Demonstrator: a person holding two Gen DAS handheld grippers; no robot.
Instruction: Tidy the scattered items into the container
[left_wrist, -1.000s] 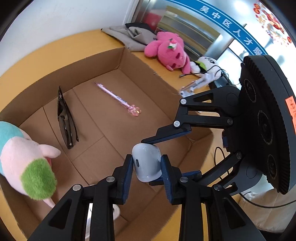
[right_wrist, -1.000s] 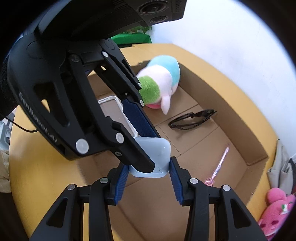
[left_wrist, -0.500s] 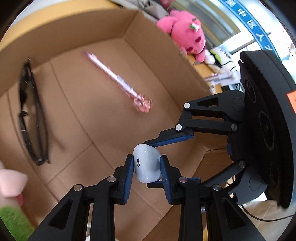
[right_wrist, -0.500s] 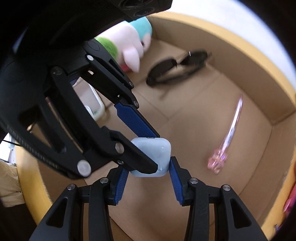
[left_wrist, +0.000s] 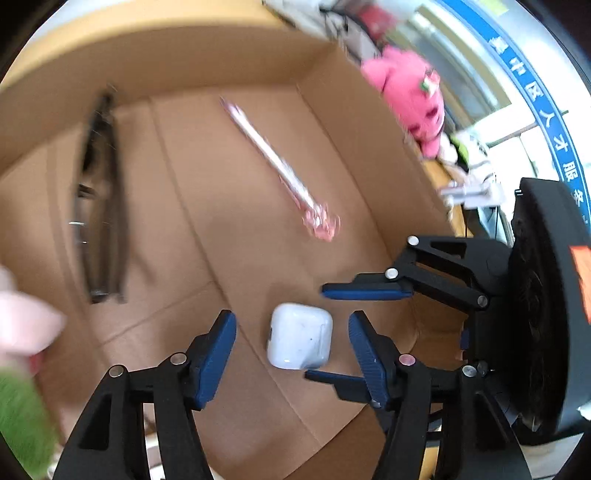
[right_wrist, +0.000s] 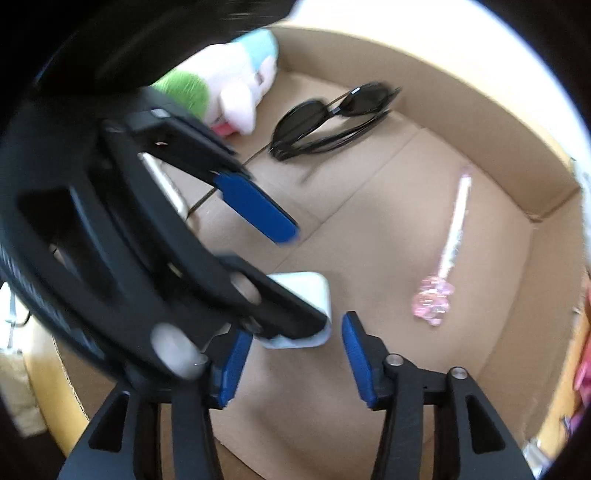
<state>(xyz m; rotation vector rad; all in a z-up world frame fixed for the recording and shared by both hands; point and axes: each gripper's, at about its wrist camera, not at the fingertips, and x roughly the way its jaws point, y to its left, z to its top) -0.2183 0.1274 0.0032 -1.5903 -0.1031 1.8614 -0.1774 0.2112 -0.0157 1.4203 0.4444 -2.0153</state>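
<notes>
A white earbud case (left_wrist: 300, 336) lies on the floor of the cardboard box (left_wrist: 236, 229). My left gripper (left_wrist: 291, 347) is open with its blue pads either side of the case, not touching it. My right gripper (right_wrist: 291, 347) is open too, and shows in the left wrist view (left_wrist: 343, 332) on the case's right. In the right wrist view the case (right_wrist: 310, 291) is partly hidden behind the left gripper's finger. Black sunglasses (right_wrist: 332, 118), a pink pen (right_wrist: 450, 243) and a pastel plush toy (right_wrist: 229, 85) lie in the box.
A pink plush toy (left_wrist: 410, 96) and a white item (left_wrist: 469, 184) lie on the yellow table outside the box's right wall. A phone-like item (right_wrist: 162, 184) lies in the box behind the left gripper. The box walls (right_wrist: 461, 96) stand around both grippers.
Both grippers were shut on the earbud case above the box floor; they moved down into the box and opened. The case now lies free on the floor.
</notes>
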